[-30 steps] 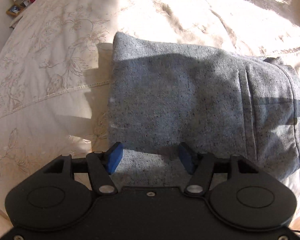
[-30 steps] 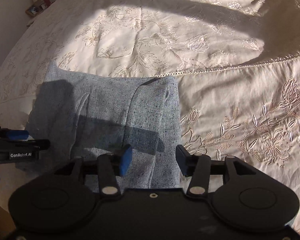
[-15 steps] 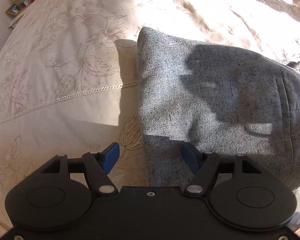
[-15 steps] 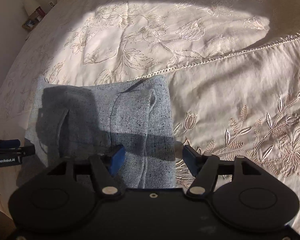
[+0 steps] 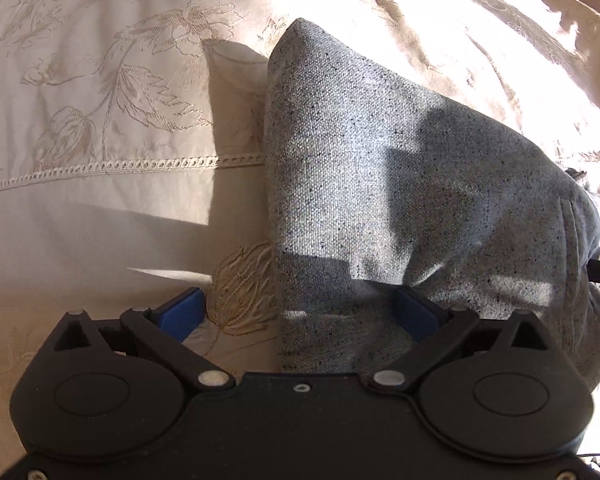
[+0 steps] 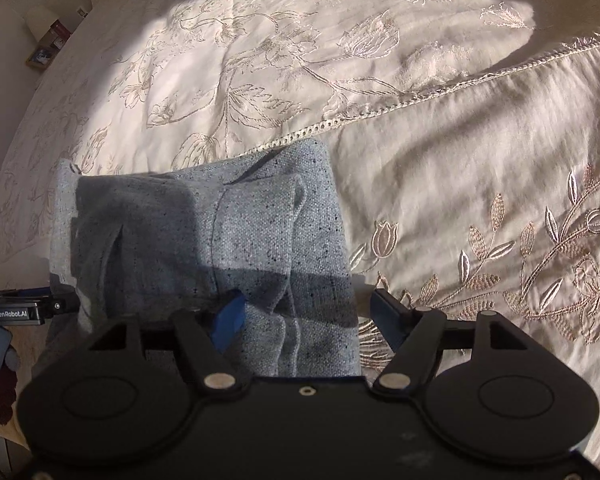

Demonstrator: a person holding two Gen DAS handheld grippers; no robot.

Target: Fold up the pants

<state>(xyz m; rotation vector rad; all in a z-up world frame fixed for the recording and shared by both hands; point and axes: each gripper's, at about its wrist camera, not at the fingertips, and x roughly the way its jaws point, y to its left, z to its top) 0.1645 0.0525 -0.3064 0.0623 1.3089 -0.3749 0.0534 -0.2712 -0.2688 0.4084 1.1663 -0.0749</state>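
The grey speckled pants [image 5: 400,184] lie folded in a thick rectangle on the cream embroidered bedspread [image 5: 100,92]. My left gripper [image 5: 296,314] is open, its jaws set around the near left corner of the pants, one blue pad on the bedspread side and one against the cloth. My right gripper [image 6: 304,312] is open around the near right corner of the pants [image 6: 220,240]. The left gripper's body [image 6: 16,308] shows at the left edge of the right wrist view.
The bedspread [image 6: 460,160] stretches far to the back and right. A lamp and small items on a bedside shelf [image 6: 48,40] stand at the far left. The bed's near edge lies just under both grippers.
Both grippers have moved down and closer to the pants' near corners, and their jaws have opened wider. The pants have stayed folded.
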